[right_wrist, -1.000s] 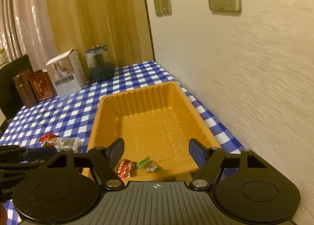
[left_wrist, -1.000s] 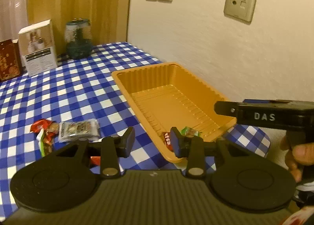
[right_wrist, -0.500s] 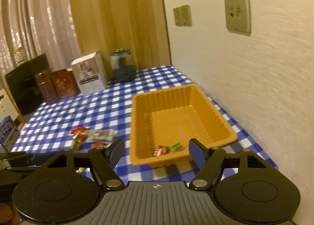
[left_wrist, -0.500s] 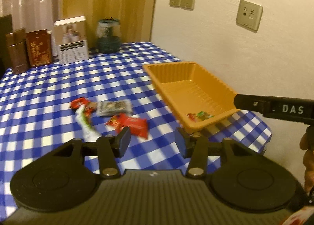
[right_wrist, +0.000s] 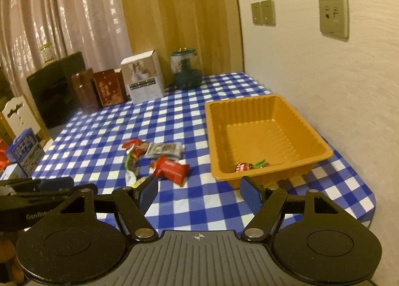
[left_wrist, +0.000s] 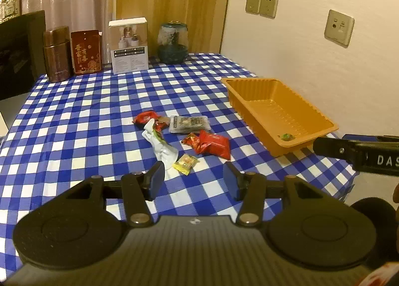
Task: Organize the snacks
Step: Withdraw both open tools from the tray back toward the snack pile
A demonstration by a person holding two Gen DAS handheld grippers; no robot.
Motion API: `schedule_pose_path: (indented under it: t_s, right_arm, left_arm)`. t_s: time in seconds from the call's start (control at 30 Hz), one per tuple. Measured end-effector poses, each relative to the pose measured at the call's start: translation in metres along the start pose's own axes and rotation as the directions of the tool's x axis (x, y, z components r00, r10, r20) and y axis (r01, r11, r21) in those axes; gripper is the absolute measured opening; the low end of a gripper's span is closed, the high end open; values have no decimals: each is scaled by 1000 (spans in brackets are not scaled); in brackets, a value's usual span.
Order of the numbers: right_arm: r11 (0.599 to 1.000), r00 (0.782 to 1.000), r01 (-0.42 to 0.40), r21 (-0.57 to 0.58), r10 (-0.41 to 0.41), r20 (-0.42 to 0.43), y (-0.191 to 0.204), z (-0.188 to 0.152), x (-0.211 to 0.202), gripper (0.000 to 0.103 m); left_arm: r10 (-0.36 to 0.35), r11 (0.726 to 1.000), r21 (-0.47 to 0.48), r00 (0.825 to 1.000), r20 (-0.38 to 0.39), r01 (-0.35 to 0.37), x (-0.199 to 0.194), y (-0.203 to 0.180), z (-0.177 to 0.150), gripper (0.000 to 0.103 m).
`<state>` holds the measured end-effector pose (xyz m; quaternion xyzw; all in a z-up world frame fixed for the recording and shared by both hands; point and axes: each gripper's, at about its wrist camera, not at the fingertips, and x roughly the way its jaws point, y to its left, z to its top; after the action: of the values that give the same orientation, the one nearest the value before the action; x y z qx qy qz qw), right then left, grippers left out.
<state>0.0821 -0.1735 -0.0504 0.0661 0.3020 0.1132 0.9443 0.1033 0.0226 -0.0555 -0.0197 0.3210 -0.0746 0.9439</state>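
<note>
Snacks are what I am sorting, and most of them lie loose in a cluster on the checked tablecloth (left_wrist: 74, 121), well apart from the orange tray (right_wrist: 321, 146) by the wall, which holds only a small red sweet (right_wrist: 243, 167) and a green-wrapped one (right_wrist: 260, 163) at its near end. My left gripper (left_wrist: 194, 181) is empty, its jaws partly apart after having just been opening, and it hovers just short of the small yellow candy (left_wrist: 185, 162). My right gripper (right_wrist: 199, 190) stands wider, also empty, near the tray's front corner. I see the main risk in the pile itself: the red packet (left_wrist: 215, 145) overlaps a smaller red wrapper, and the white crumpled wrapper (left_wrist: 162, 147) touches the yellow candy, so a careless close could drag two pieces at once or flick one across the slick cloth. Thin, glossy wrappers may also slip from the pads if I pinch only an edge. The tray looks light and sits near the table's edge, so a bump from my right gripper could shove it off. With both tools this close, I could also knock them together over the pile.
</note>
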Motion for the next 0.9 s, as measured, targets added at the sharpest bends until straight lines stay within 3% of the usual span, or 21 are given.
schedule_pose_path:
  t_s: [0.3, 0.57, 0.9]
  right_arm:
    - [999, 999, -15, -29, 14, -45, 11, -14, 22, 72]
    - [999, 996, -17, -30, 14, -93, 13, -25, 60, 72]
    - [1000, 990, -16, -10, 14, -139, 7, -30, 113, 72]
  left_arm:
    - [-20, 1000, 18, 999, -31, 20, 20, 12, -10, 48]
    - [-38, 998, 56, 995, -88, 43, 64, 22, -16, 47]
    - [-126, 977, 156, 984, -123, 144, 126, 21, -10, 39]
